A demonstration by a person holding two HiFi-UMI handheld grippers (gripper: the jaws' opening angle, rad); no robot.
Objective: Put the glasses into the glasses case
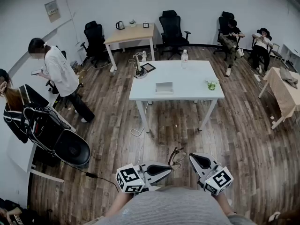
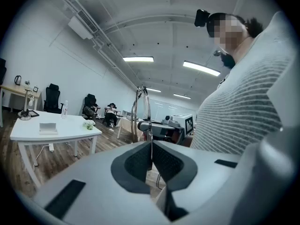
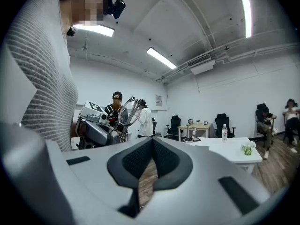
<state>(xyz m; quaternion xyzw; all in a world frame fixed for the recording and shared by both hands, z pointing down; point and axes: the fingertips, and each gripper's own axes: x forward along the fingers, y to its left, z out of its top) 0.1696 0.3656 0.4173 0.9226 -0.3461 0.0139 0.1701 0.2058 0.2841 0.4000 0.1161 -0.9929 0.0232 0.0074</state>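
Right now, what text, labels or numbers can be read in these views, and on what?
No legible text anywhere.
Wall notice: print too small to read.
Water bottle label: too small.
Marker cubes: square patterns only, no words.

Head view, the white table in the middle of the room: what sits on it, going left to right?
tablet → white case → water bottle → small green plant
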